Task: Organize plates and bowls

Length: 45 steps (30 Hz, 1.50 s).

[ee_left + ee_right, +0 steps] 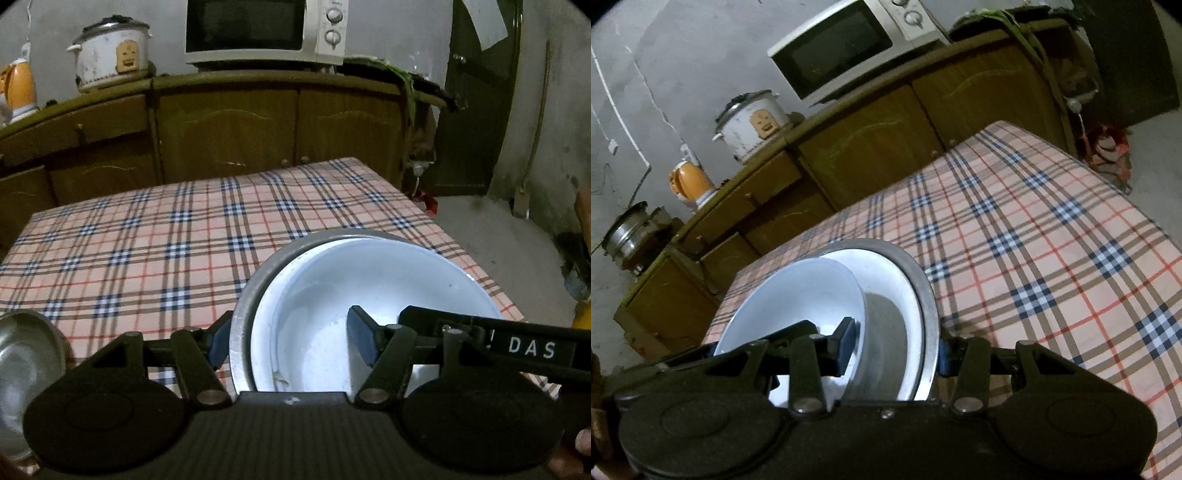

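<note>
Closest to the lens in the left wrist view, the left gripper [291, 336] is straddling the near rim of a metal bowl [242, 314], with one blue pad outside the rim on the left and the other pad down inside the white bowl [369, 291] that is nesting in it; the jaws are clamping the stacked rims between them. Both bowls are sitting on the checked cloth of the table [147, 243], toward its right edge. Another gripper, marked with white letters, is reaching in from the right and crossing over the white bowl. A second shiny metal bowl [26, 369] is showing at the lower left edge, partly cut off by the frame. Behind the table a wooden cabinet [229, 125] is carrying a rice cooker [110, 55], a microwave [266, 29] and an orange kettle [20, 90]. Turning to the right wrist view, the right gripper [895, 349] is gripping the same stack from the other side: its left pad is lying inside against the tilted white bowl [798, 291], its right pad is pressing outside the metal bowl [923, 295], and the jaws are clenching on those rims. The white bowl is leaning off-centre inside the metal one, leaving a crescent of grey metal bare. The stack is resting near the left corner of the table [1052, 240] in this view, with the cabinet [871, 136], microwave [846, 48], rice cooker [750, 122] and kettle [690, 182] beyond.
</note>
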Tool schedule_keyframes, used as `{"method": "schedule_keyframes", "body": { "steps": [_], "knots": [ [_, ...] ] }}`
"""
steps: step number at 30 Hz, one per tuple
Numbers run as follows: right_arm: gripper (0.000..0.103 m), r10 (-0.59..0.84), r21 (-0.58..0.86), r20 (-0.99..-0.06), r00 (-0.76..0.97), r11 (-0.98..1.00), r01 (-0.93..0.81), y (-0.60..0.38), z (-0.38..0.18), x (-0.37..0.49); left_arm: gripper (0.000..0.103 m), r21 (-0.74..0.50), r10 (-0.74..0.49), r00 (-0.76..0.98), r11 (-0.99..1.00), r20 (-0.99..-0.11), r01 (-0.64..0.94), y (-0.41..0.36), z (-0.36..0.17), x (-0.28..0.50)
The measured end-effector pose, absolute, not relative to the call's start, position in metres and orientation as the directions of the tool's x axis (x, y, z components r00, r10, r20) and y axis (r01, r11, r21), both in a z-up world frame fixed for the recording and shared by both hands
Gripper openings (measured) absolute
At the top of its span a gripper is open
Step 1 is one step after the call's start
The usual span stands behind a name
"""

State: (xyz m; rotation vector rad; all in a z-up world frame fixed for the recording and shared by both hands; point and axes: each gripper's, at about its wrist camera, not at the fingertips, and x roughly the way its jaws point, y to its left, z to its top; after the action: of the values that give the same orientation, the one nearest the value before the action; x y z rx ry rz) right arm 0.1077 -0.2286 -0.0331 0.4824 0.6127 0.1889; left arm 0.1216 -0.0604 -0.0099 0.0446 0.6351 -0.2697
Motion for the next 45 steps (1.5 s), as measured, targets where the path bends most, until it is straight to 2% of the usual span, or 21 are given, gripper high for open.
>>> {"method": "schedule_keyframes", "body": {
  "steps": [13,45],
  "knots": [
    [0.052,0.355,0.477,-0.466,0.811,0.872,-0.107,-0.202,-0.007,0.079,0.066,-0.027,-0.186,0.809,0.978,-0.557,0.206,-0.039,0.014,0.086],
    [0.052,0.457,0.451,-0.456,0.764,0.858,-0.244,-0.123,0.004,0.066,0.066,-0.023,-0.071,0.848,0.997,-0.526,0.069,0.023,0.022,0.052]
  ]
}}
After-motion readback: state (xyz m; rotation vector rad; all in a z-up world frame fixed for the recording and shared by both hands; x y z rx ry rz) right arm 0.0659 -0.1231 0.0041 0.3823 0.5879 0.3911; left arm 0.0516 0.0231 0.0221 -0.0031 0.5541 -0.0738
